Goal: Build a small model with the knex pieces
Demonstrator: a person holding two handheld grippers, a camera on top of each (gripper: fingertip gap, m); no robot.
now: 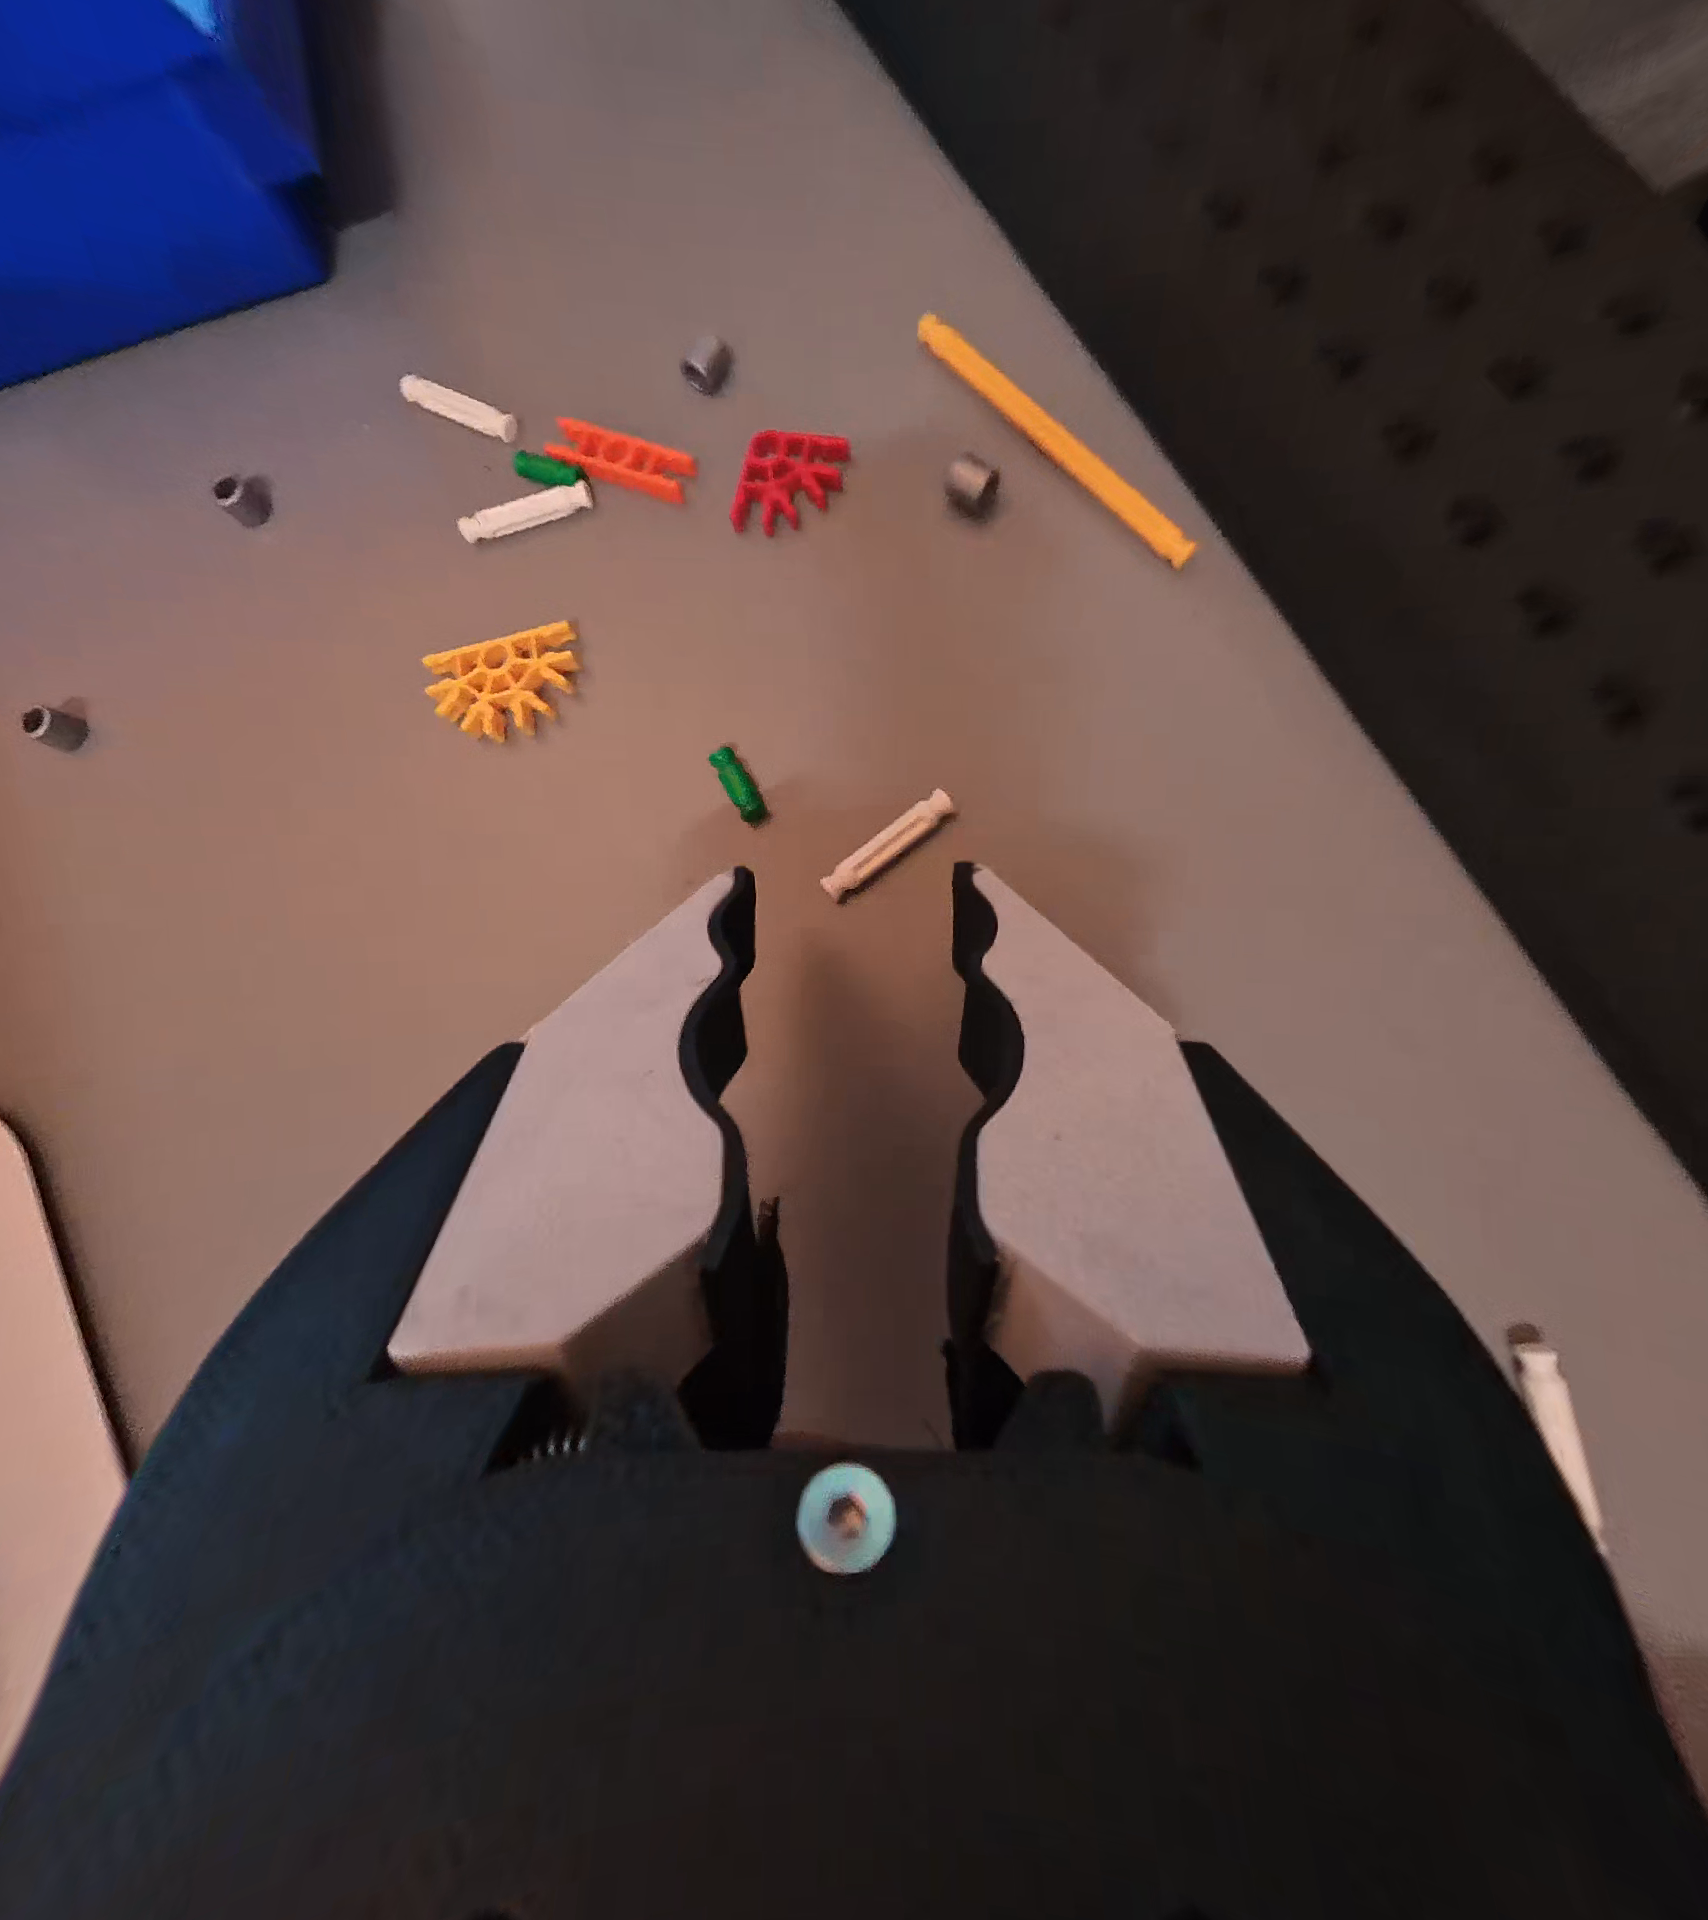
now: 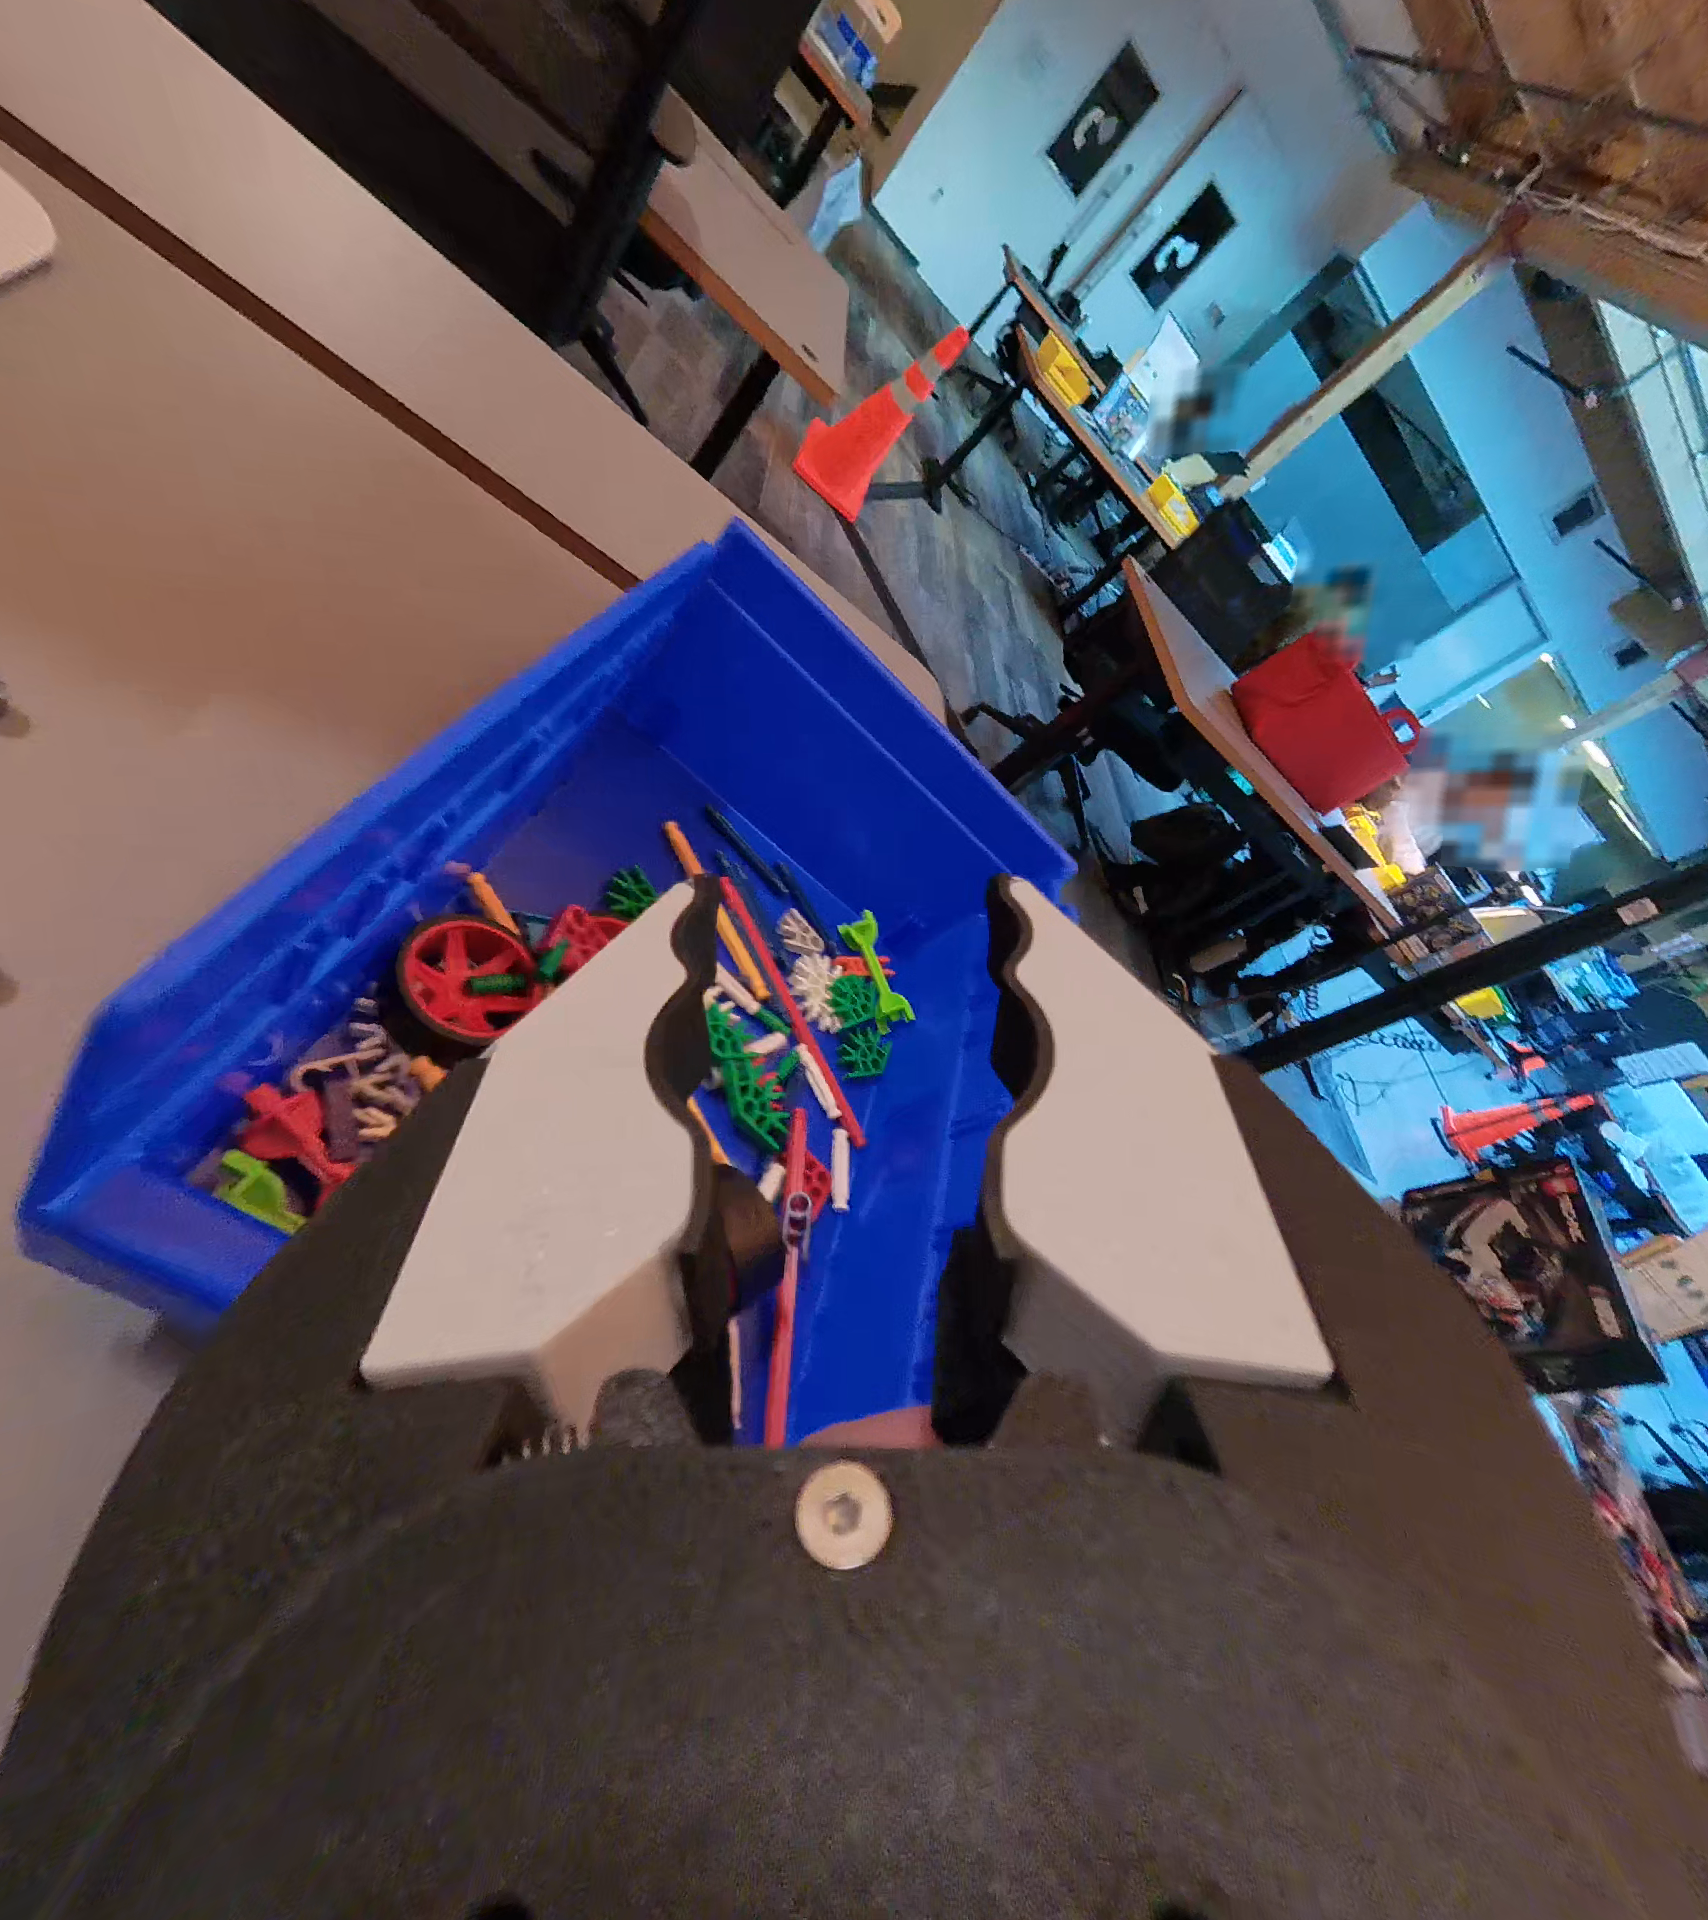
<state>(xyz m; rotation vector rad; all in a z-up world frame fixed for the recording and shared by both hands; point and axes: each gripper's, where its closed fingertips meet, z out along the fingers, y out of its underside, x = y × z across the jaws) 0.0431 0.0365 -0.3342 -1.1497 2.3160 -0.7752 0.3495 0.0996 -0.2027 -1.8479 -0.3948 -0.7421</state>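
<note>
My left gripper (image 1: 852, 883) is open and empty above the grey table (image 1: 206, 935). A short white rod (image 1: 886, 844) lies on the table just beyond its fingertips, apart from both pads. A small green rod (image 1: 737, 785) lies a little farther, to the left. My right gripper (image 2: 845, 904) is open and empty, held above a blue bin (image 2: 777, 707) that holds many coloured construction-toy pieces, among them a red wheel (image 2: 463, 977) and green connectors (image 2: 746, 1070).
On the table ahead of the left gripper lie a yellow connector (image 1: 502, 677), a red connector (image 1: 788, 478), an orange piece (image 1: 626, 457), two white rods, a long yellow rod (image 1: 1052, 436) and grey sleeves (image 1: 971, 484). The blue bin corner (image 1: 81, 187) is far left; a dark perforated board (image 1: 1452, 416) is on the right. Across from one pair of fingers to the other is roughly 35 cm. The small green rod (image 1: 737, 785) sits 4 cm or so from the ends of my left fingers.
</note>
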